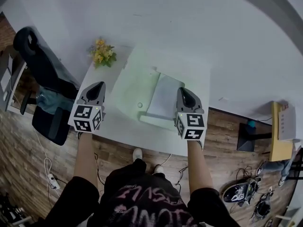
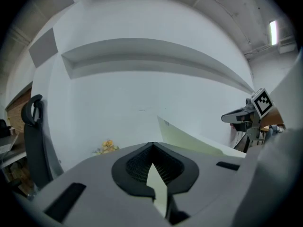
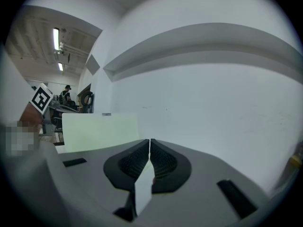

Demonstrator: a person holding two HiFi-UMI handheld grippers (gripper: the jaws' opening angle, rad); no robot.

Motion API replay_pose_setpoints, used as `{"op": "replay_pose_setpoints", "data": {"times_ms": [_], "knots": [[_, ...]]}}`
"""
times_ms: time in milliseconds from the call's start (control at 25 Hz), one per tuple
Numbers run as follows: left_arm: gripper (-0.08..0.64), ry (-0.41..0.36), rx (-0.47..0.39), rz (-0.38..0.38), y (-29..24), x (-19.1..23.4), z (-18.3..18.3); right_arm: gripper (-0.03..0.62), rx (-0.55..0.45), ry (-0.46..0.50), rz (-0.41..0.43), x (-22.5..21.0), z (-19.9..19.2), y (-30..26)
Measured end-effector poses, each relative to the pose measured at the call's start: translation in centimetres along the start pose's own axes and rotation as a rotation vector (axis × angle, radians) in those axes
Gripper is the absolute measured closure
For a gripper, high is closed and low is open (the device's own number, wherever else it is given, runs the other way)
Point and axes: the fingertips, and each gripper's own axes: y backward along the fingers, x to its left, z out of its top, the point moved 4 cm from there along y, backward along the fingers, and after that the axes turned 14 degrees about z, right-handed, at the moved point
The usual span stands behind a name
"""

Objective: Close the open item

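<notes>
A pale green box [image 1: 136, 92] lies open in the middle of the white table [image 1: 118, 129], its whitish lid [image 1: 165, 98] raised on the right side. My left gripper [image 1: 98, 86] hovers just left of the box and my right gripper [image 1: 185, 93] at the lid's right edge. Both are shut with nothing between the jaws. In the left gripper view the shut tips [image 2: 152, 145] point toward the wall, and the green panel [image 2: 189, 137] rises to their right. In the right gripper view the shut tips [image 3: 149, 142] have the green panel [image 3: 101, 131] to their left.
A small pot of yellow flowers [image 1: 102, 52] stands at the table's far left corner. A black office chair [image 1: 41, 67] is left of the table. A white wall runs behind it. Wooden floor, cables, shoes and a yellow shelf [image 1: 279, 138] lie to the right.
</notes>
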Motion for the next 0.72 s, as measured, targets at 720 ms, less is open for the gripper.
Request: {"op": "replay_pose_setpoints", "data": {"times_ms": [720], "knots": [[0.546,-0.118,-0.048,-0.417,-4.2,-14.3,0.7,0.566,0.057,-0.061,-0.24,-5.6,-4.4,8.2]]}}
